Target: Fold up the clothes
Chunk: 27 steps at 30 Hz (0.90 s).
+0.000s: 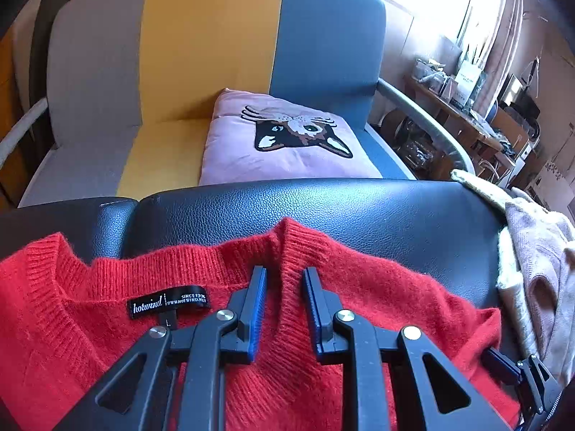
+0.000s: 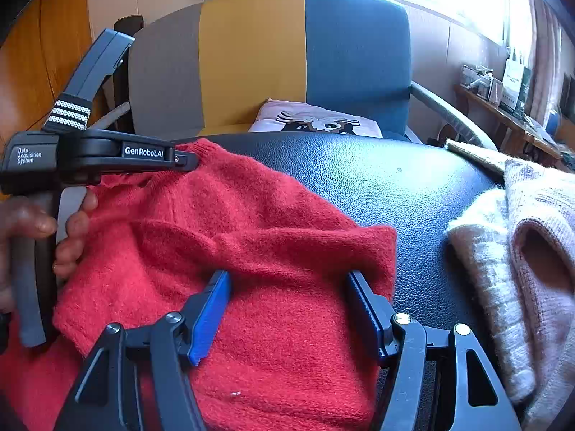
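A red knit sweater (image 1: 359,287) lies on a black leather surface (image 1: 359,208), its collar and black "hotwind" label (image 1: 167,303) facing up. My left gripper (image 1: 284,274) is shut on the ribbed collar, which forms a raised ridge between the narrow fingers. Seen from the side in the right wrist view, the left gripper (image 2: 190,160) pinches the sweater (image 2: 273,237) at its far edge, with a person's hand (image 2: 72,230) on its handle. My right gripper (image 2: 287,282) stands wide open over a folded part of the sweater near its right edge, holding nothing.
A heap of beige and pink knitwear (image 2: 521,251) lies at the right of the leather surface (image 2: 395,186). Behind stands a grey, yellow and blue chair (image 1: 215,54) with a pink cat cushion (image 1: 287,143). A cluttered desk (image 1: 467,115) is at the far right.
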Available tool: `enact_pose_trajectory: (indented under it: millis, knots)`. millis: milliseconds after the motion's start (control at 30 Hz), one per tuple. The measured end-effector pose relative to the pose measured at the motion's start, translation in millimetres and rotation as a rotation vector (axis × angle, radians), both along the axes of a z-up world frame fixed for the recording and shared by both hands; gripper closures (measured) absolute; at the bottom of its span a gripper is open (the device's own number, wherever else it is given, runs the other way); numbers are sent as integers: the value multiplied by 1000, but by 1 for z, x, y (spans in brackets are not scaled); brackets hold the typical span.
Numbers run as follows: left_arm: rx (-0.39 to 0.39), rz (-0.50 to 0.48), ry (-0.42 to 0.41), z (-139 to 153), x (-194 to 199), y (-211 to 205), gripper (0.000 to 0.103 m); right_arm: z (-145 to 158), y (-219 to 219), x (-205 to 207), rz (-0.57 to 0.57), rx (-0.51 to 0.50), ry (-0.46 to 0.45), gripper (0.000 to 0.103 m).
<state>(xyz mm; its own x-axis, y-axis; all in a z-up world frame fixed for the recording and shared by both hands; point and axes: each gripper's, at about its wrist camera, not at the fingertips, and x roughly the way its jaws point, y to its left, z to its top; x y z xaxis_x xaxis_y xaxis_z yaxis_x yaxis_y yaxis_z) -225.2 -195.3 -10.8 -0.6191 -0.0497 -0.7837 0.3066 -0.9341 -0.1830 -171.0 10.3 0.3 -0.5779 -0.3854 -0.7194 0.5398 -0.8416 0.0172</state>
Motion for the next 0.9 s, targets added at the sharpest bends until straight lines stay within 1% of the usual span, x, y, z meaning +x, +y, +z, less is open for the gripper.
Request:
enact_pose_trajectory:
  millis: [67,100,133,233,267,300,400,467,533,667,833,867,900]
  knots:
    - [6,7,-7,4,2,-1,80,0,0,1,-1,1,2,36]
    - [13,17,-4,8,6,-2,75,0,0,1,-1,1,3,36]
    - [14,30,4,14,12,-5,74,0,0,1,-1,3,5,36]
    - [-24,96,59,35,41,-25,73,1,-1,1,-2,6,6,36]
    - [-56,128,53,38,49,-33,73,1,-1,1,-2,6,6,36]
    - [-88,164,41,40,58,-43,73,1,-1,1,-2,7,7,36]
    - [-168,280,-40,34,87,-82,73,1,-1,1,-2,10,8,36]
    - [-191,341,-72,24,100,-103,73,1,-1,2,-3,12,10,36]
    - [-202,389,-91,14,111,-120,67,1,-2,2,-3,17,12,36]
    - [-200,396,-85,15,113,-124,63,1,-3,2,-4,29,18,36]
    - [-199,404,-79,17,117,-129,62,1,-4,3,-5,39,23,36]
    - [-199,414,-76,18,121,-130,62,1,-5,3,-5,40,23,36]
    - [-199,446,-69,23,134,-132,62,1,-5,3,-5,42,23,36]
